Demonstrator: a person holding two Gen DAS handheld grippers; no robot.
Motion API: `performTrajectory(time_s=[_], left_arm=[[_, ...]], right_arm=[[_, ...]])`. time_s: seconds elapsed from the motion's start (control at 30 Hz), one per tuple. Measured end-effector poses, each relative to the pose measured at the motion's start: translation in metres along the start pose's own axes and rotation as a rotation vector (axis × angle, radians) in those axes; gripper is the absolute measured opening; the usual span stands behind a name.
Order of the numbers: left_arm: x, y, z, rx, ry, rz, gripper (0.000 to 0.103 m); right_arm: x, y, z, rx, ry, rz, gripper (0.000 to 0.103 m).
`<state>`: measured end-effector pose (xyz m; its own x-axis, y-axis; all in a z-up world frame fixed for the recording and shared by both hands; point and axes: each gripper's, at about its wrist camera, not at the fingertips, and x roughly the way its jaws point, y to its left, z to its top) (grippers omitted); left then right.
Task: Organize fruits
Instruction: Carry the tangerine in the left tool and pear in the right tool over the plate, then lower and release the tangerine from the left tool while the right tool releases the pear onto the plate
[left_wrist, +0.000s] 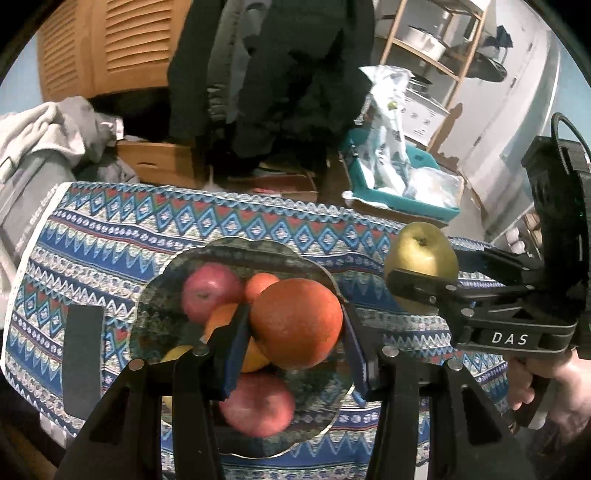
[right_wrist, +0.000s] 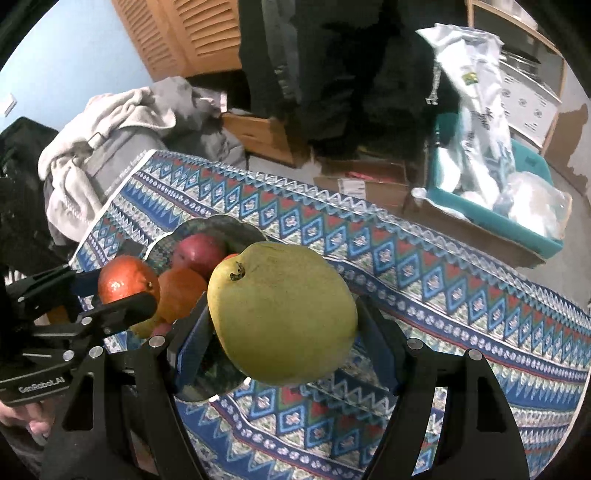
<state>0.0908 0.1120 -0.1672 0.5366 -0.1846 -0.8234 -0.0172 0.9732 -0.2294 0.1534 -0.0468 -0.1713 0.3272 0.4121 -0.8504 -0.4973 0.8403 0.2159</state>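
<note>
Left hand-held gripper (left_wrist: 295, 328) is clamped on an orange (left_wrist: 297, 323), held right over the plate (left_wrist: 155, 295). Right hand-held gripper (right_wrist: 284, 332) is clamped on a green pear (right_wrist: 280, 314), off to the plate's side above the bench (right_wrist: 461, 295). Plate already holds two red apples, more oranges, maybe a lemon, hard to tell. Looks nearly done: just these two left to set down.
</note>
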Motion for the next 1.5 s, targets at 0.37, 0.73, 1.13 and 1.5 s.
performTrajectory(time_s=[0.37,0.73,1.13,1.5], left_arm=[[0.005,0.055,0.001,-0.087,0.005,0.035,0.049],[0.037,0.089,-0.009,-0.133,0.081,0.079,0.049],[0.06,0.101,-0.015,-0.175,0.141,0.088,0.054],[0.056,0.098,-0.014,-0.176,0.144,0.096,0.057]], right_arm=[[0.038,0.026,0.02,-0.041,0.041,0.018,0.075],[0.072,0.045,0.031,-0.077,0.092,0.023,0.075],[0.101,0.044,0.033,-0.113,0.148,-0.003,0.073],[0.093,0.044,0.042,-0.111,0.137,0.022,0.073]])
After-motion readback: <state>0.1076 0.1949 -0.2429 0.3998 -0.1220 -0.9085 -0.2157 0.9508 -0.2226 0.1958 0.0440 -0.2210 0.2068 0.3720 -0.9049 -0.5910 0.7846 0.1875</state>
